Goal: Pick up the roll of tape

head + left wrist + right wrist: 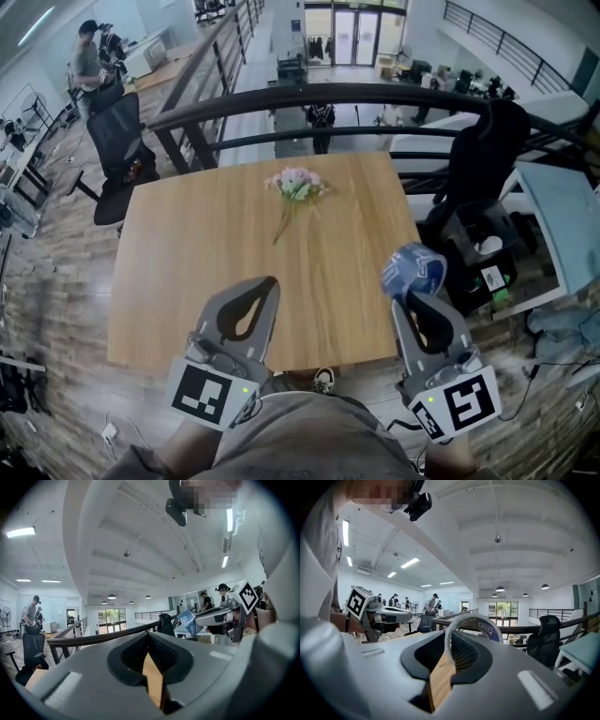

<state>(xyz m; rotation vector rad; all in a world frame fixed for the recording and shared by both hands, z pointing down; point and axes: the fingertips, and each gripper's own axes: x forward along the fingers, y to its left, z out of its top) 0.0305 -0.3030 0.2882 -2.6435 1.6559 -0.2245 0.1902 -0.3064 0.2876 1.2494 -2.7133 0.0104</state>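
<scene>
The right gripper (407,296) pinches the band of a blue roll of tape (416,269), likely light, stiff and slick, above the table (187,281) edge; the left gripper (272,281) sits closed, empty.

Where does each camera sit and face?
Head view: head-mounted, steeply down at the light wooden table; left gripper, right gripper, torso show.
Left gripper view: riding it, along its shut jaws towards a dark railing.
Right gripper view: riding it, along jaws clamping the blue-and-white roll of tape.
Both gripper views show the other gripper.
</scene>
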